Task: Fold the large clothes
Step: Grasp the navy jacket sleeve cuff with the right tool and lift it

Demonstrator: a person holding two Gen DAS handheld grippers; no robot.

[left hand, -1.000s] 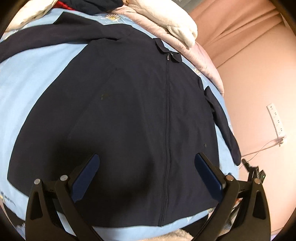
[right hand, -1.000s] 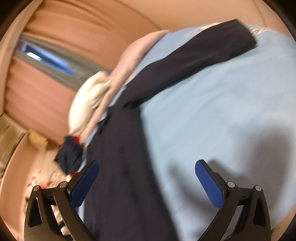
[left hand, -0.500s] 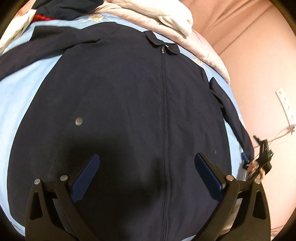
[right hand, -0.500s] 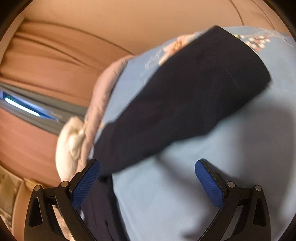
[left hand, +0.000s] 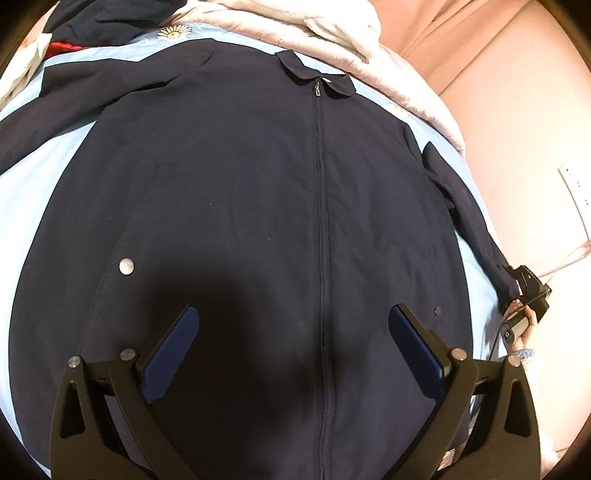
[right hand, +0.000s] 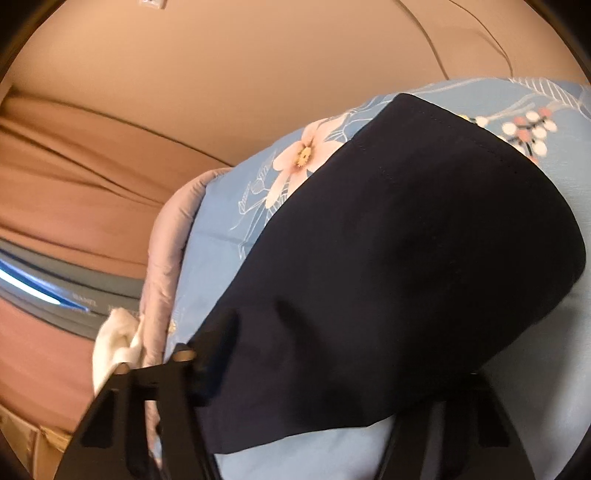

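Left gripper (left hand: 293,345) first: its jaws are spread wide with nothing between them, blue pads (left hand: 170,354) hanging over the lower front of the navy jacket (left hand: 258,206), roughly straddling the zipper (left hand: 323,229) near the hem. It's tipped down steeply, looking along the jacket toward the collar (left hand: 317,75).

Right gripper (right hand: 325,369) is a different story. Its jaws are closing, and the cuff end of the jacket's sleeve (right hand: 406,266) sits right between them and covers both pads, so I honestly can't tell if they're pinching the cloth. In the left wrist view you can see that gripper (left hand: 530,288) at the far right, sitting at the tip of the sleeve (left hand: 465,206), with a hand (left hand: 524,326) wrapped around its handle and a bit of knit cuff at the wrist.

The jacket itself lies flat and face up on a light blue bedsheet (left hand: 29,192), zipped all the way, one sleeve angled out at top left and the other running down the right edge of the bed. The sheet has a flower print (right hand: 303,158) near the edge. Behind the collar there's a pinkish quilt (left hand: 406,88) with a white blanket (left hand: 343,22) piled on it, plus some dark and red clothing (left hand: 92,26) at top left.

Writing: there's some lettering on the grey band (right hand: 81,306) at the left of the right wrist view, too blurry to read.
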